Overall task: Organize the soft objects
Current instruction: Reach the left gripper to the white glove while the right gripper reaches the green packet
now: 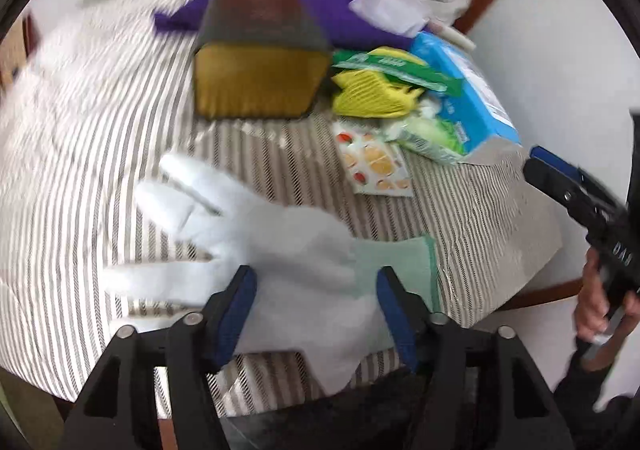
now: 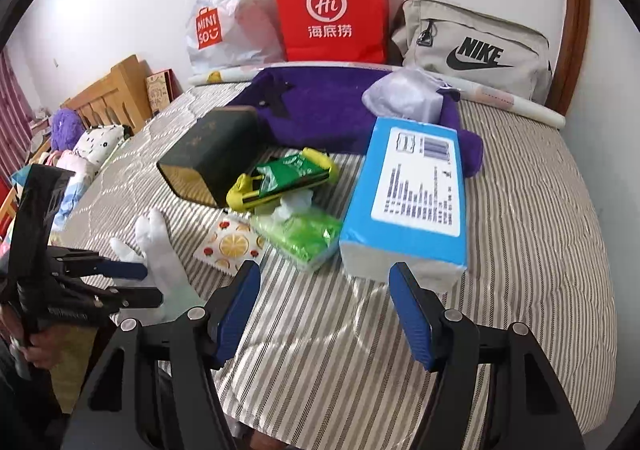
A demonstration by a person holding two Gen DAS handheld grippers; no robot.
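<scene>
Left wrist: left claw (image 1: 316,314) open over white glove (image 1: 264,246) on striped bed (image 1: 80,130), pads clear, fingers pointing up-left (blurred). Right wrist: right claw (image 2: 324,314) open, empty; glove (image 2: 160,262) far left, so left nearer.

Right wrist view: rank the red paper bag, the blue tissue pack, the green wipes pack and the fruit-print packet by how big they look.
Largest to smallest as they look:
1. red paper bag and blue tissue pack, too alike to rank, and the pack lies nearer the camera
2. green wipes pack
3. fruit-print packet
</scene>
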